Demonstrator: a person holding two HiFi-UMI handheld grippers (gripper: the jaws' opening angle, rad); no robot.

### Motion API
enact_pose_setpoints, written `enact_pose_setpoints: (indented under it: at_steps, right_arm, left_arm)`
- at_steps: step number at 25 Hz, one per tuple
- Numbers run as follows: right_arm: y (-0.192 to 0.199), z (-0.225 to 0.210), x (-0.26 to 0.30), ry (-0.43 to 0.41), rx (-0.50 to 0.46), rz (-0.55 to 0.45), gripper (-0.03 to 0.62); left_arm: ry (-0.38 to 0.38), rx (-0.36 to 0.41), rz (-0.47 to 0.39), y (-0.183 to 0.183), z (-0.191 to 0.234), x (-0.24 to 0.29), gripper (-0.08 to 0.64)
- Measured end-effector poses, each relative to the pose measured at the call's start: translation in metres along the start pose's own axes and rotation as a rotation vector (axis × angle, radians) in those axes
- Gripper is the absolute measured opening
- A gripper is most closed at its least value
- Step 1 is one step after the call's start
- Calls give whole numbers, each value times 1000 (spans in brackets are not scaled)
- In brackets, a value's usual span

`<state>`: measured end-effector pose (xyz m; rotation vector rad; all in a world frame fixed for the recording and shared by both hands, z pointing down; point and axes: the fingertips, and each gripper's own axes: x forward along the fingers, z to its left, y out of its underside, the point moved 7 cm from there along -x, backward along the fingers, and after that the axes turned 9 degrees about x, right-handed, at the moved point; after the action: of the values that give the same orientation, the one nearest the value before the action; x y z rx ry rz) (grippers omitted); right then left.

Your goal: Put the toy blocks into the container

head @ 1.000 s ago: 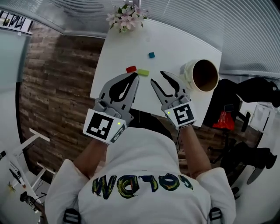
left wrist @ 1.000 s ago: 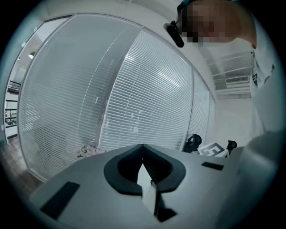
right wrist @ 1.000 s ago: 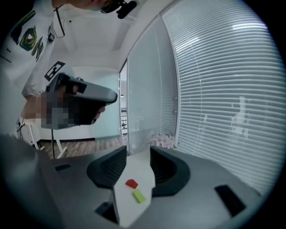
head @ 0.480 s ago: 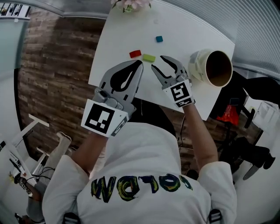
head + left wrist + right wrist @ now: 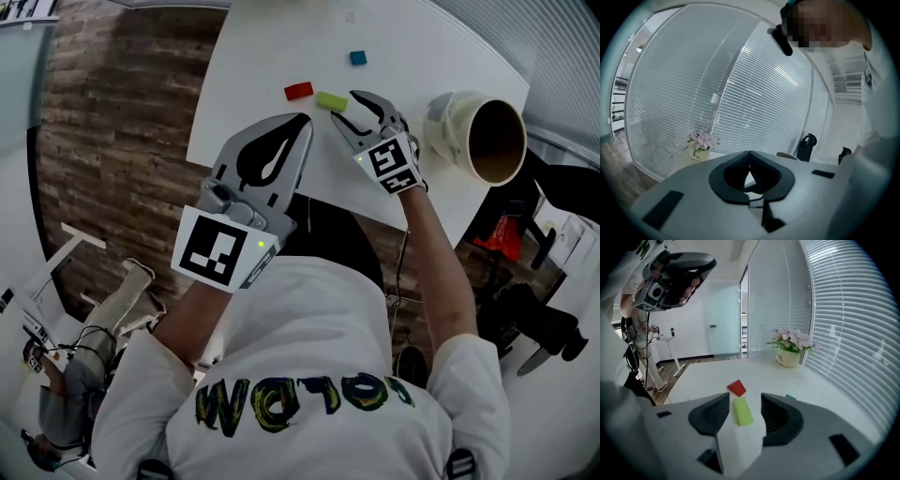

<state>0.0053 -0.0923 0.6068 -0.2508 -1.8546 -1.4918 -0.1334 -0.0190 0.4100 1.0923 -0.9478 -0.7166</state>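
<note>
The right claw [image 5: 744,399] has just been opening and its jaws stand wide. The green block [image 5: 742,412] lies between them untouched, with the red block [image 5: 737,388] just beyond.

left claw [image 5: 749,153]: jaws closed, tips touching. beyond the tips, a pot of pink flowers [image 5: 701,143] stands at the far end of the white worktop [image 5: 684,162], close to the slatted blinds [image 5: 754,93]. a white sleeve [image 5: 881,140] fills the right edge.
</note>
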Motion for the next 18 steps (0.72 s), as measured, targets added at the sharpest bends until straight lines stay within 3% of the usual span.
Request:
enact_pose_setpoints:
  at_steps: [10, 18]
  right_arm:
    - [28, -3, 39, -40, -58, 103, 219]
    - [37, -4, 51, -78, -40, 107, 218]
  left_arm:
    - [-8, -41, 44, 32, 11, 4, 12]
    - [-8, -67, 65, 47, 16, 7, 12]
